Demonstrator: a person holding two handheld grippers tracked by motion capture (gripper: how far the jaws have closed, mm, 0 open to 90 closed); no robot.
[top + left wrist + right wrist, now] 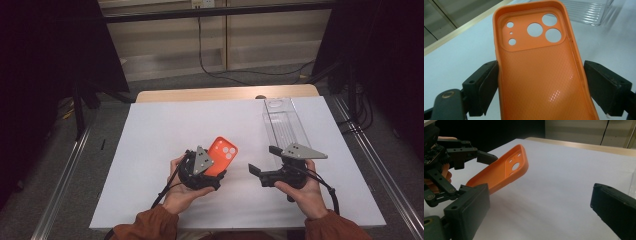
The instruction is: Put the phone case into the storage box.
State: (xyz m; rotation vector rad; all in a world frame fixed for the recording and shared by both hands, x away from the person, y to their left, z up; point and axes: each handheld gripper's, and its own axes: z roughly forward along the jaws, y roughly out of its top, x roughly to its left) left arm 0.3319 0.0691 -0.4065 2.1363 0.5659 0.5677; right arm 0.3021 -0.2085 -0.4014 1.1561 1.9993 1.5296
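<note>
High view has the left claw (pixel 212 170) pinching the orange phone case (pixel 222 154) above the counter (pixel 160 135), right claw (pixel 264 162) spread empty nearby, likely poised for a careful handover.

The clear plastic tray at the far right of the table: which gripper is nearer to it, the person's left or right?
Right. The right gripper hovers just in front of the clear plastic tray; the left gripper, clamping the orange phone case, sits farther to the tray's left.
</note>
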